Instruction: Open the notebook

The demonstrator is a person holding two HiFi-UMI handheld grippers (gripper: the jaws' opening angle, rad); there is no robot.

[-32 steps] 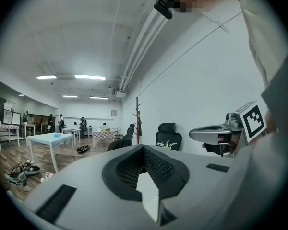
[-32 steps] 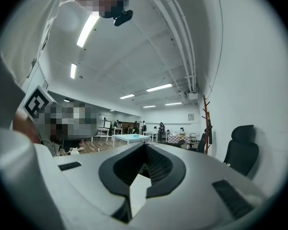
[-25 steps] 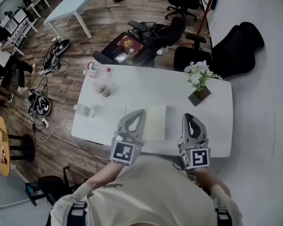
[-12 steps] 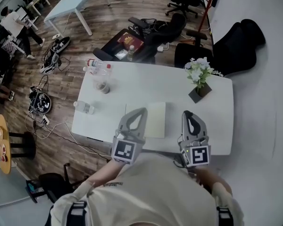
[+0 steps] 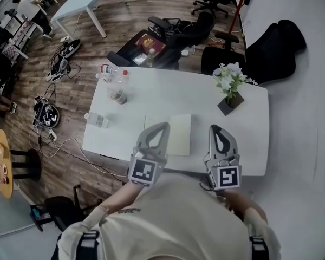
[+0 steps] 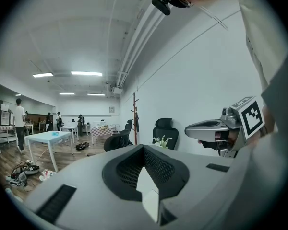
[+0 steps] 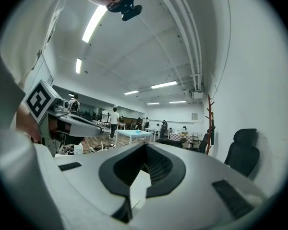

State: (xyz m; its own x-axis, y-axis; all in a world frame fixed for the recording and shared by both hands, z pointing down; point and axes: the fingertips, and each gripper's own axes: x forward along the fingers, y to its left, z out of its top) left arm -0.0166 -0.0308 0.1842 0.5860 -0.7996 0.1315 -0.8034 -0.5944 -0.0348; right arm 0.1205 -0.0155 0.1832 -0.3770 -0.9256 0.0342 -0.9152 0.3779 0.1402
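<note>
Wood-plank flooring (image 5: 70,91) filled the left of the head view, with a pale wall or floor surface to the right. White table (image 5: 168,99): rectangular, set crosswise in front of the person, whose beige shirt (image 5: 173,221) filled the lower edge of the view. Black office chairs (image 5: 206,4) and a black beanbag (image 5: 276,47) stood beyond the table's far side, and a light-blue table (image 5: 81,4) stood further off at upper left. Notebook (image 5: 180,131): cream cover, closed, lying flat near the table's near edge, between the two grippers. Left gripper (image 5: 161,127): jaws together and holding nothing, its tip lying over the notebook's left edge in the head view; whether it touched the cover could not be told. Right gripper (image 5: 215,129): jaws together and empty, to the right of the notebook and apart from it, above bare tabletop. Flowers (image 5: 229,83): white blooms in a small dark pot (image 5: 229,106) at the far right of the table. Bottle (image 5: 112,76): clear, with a red cap, lying at the far left corner, with a cup (image 5: 117,96) just beside it. Second bottle (image 5: 97,120): clear, lying on its side near the table's left edge, well apart from the notebook.
</note>
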